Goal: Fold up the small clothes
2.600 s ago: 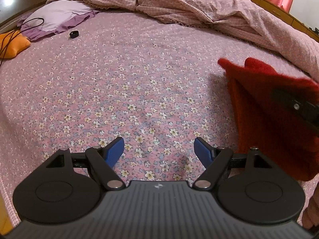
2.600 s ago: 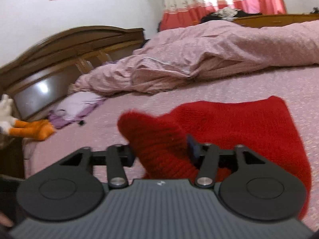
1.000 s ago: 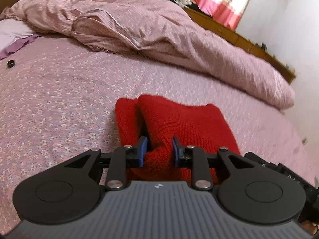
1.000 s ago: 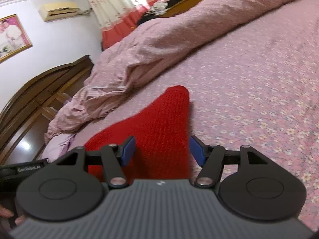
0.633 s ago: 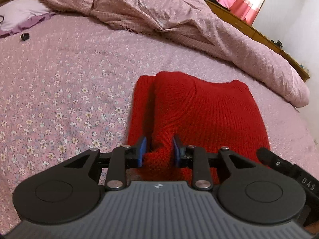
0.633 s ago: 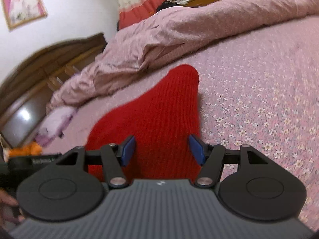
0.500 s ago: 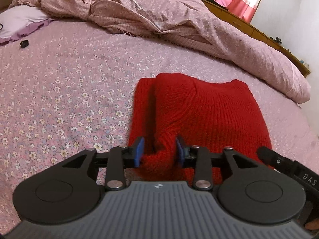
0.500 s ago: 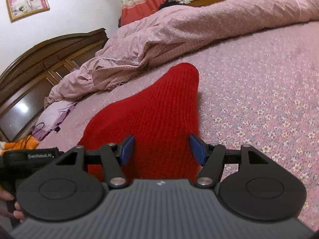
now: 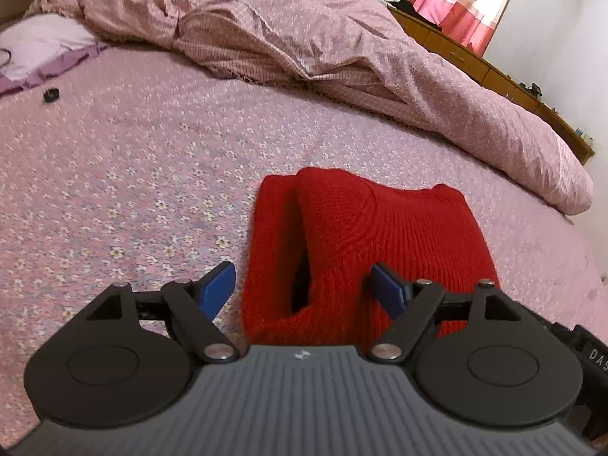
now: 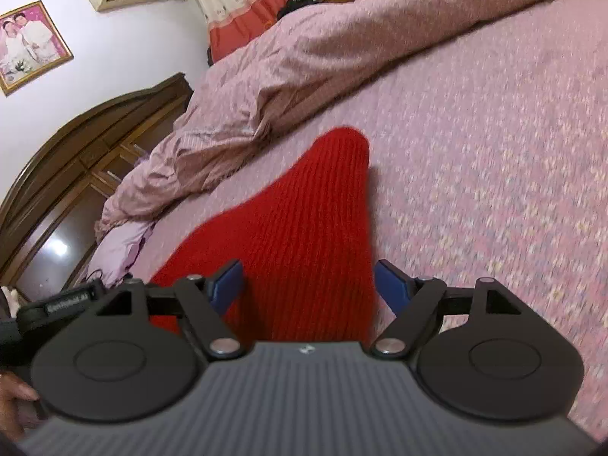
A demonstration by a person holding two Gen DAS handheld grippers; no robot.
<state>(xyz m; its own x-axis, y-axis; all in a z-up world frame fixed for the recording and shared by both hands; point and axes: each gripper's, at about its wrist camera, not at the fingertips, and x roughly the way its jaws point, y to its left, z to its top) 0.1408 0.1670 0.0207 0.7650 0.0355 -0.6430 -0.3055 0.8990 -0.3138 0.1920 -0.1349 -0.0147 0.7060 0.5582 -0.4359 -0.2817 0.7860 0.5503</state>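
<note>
red sweater (image 9: 383, 235) lies folded flat on the bed (image 9: 133, 174), straight ahead of both pairs of fingers. we hold the left gripper (image 9: 304, 287) low over its near edge, and its jaws are opening: the blue fingers (image 9: 216, 285) stand spread, the left one over the flowered sheet just outside the sweater's left edge, the right one above the knit. a raised fold with a dark slit runs from between the fingers away toward the sweater's far end. the knit sits between the fingers but neither pad presses on it.

we hold the right gripper (image 10: 309, 285) over the sweater's (image 10: 304, 235) other near corner, and its jaws are opening too. its blue fingers (image 10: 228, 285) are spread with the red knit between them; the left pad is over the cloth, the right pad sits just past the sweater's right edge, above the sheet. no pad pinches the cloth that we can see. from here the sweater narrows to a rounded tip well beyond the fingers.

beyond the sweater, farther from the fingers in both views, a rumpled pink quilt (image 9: 323, 45) is heaped across the bed. far to the left of the left fingers lies a lilac pillow (image 9: 41, 45), and near it a small black object (image 9: 50, 95) on the sheet. past the right gripper's left finger we see the dark wooden headboard (image 10: 68, 174), a framed picture (image 10: 26, 41) on the wall, and part of a hand (image 10: 15, 402) at the lower left corner.
</note>
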